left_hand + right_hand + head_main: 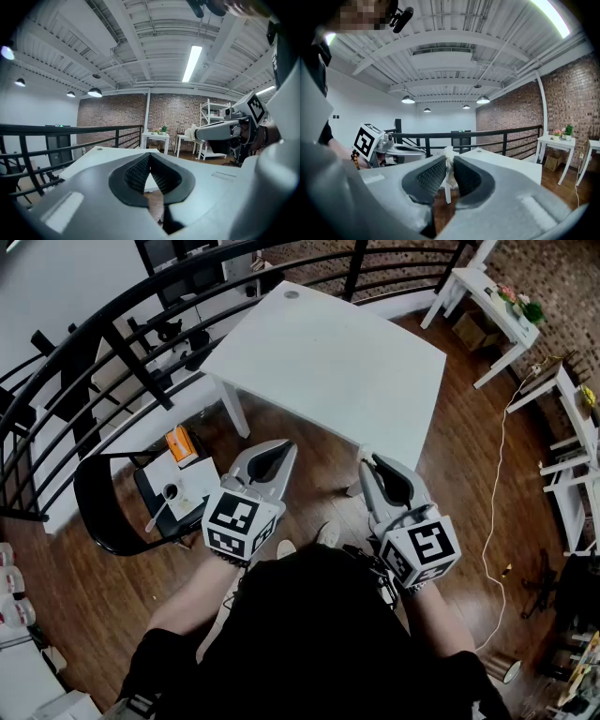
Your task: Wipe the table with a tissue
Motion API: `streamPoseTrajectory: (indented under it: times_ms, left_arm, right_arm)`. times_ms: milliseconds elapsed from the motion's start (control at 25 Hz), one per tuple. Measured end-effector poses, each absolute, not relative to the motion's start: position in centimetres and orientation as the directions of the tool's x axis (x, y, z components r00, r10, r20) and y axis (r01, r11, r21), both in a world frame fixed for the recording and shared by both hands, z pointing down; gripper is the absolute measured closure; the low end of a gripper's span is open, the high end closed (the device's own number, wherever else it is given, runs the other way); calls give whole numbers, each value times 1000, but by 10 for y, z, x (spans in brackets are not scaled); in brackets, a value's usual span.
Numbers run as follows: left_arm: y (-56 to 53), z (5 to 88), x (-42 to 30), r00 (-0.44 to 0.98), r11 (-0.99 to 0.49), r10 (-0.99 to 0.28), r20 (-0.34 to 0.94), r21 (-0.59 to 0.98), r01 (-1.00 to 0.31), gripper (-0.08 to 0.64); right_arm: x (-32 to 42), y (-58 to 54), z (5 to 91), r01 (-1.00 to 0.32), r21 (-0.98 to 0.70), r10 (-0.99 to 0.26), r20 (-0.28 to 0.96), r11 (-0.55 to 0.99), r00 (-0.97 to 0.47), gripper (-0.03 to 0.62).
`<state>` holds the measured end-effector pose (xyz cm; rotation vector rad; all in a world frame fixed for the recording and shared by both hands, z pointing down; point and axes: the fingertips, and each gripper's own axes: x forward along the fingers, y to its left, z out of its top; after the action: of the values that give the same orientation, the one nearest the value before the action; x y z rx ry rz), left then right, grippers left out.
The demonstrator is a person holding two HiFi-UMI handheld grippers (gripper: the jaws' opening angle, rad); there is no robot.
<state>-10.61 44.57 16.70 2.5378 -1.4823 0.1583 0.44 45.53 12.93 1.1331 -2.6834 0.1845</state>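
- Your right gripper (370, 465) is clenched on a tissue (448, 164), pinched between its pads.
- Your left gripper (279, 448) is closed, with nothing in it.
- Both hover near you, over the floor; the table (328, 362) lies farther off.

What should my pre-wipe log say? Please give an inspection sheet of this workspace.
Surface: white table, nothing seen on it.
Job's things: tissue, pinched in the right claw.
Clutter: chair left of the table, carrying a cup and an orange item.
Grippers: left claw shut, empty; right claw shut on the tissue; both short of the table.
Cables: white cable across the wooden floor, right side.
Surroundings: black railing, white side tables.
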Motion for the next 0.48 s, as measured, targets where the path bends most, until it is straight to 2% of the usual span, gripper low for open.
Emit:
streamPoseTrajectory:
  times_ms: [480]
  left_arm:
    - [388,177,-99,447,-437,-864,233,95,-894,544]
  right_arm:
    - [20,390,140,-699,-65,-668,244,712,-703,552]
